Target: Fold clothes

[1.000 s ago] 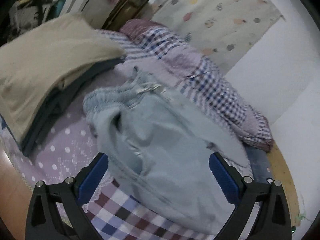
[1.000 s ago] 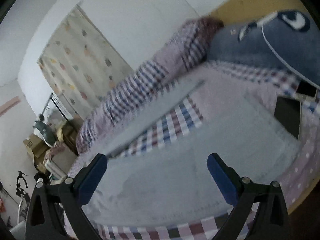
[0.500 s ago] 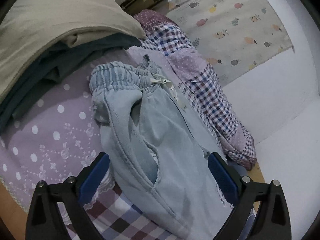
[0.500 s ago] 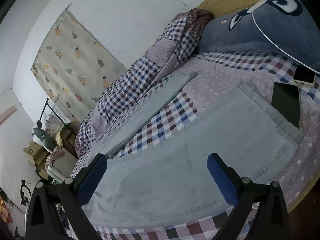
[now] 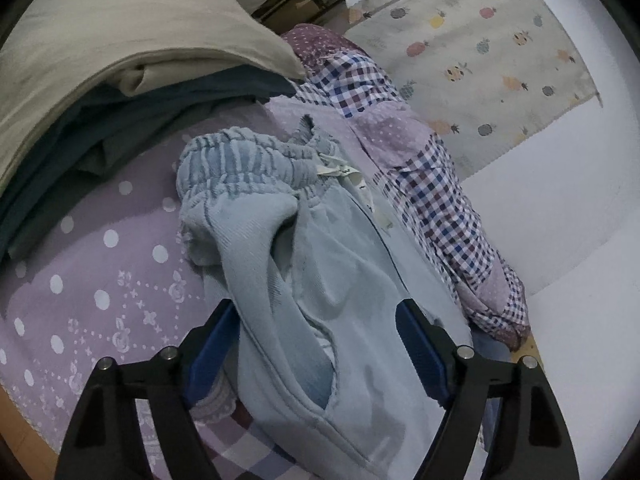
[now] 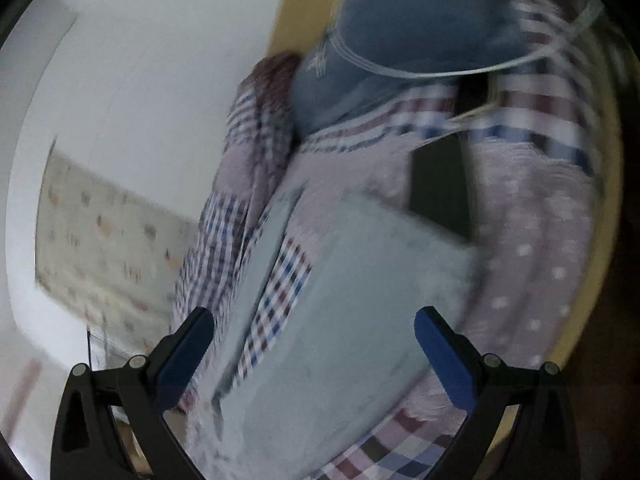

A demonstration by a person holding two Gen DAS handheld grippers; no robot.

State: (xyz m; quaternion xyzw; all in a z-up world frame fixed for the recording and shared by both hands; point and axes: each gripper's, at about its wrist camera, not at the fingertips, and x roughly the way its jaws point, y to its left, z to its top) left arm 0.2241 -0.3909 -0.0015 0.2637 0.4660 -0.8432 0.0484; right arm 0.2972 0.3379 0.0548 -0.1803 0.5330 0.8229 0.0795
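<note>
The pale blue trousers [image 5: 320, 280] are lying lengthwise, waistband far, between the spread left gripper [image 5: 316, 344]; the right gripper [image 6: 316, 344], also spread, is hovering over the legs.

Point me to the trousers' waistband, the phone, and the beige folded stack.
waistband [image 5: 240, 164], left wrist view, on the gathered elastic.
phone [image 6: 440, 184], right wrist view, on its dark screen; blurred.
beige stack [image 5: 112, 28], left wrist view, on the top layer.

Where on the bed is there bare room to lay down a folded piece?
Free: the polka-dot sheet between the stacked folded clothes and the light blue trousers. Crowded: the trousers fill the middle, the checked quilt lines the wall side, and a dark phone lies by the trouser leg hem.
</note>
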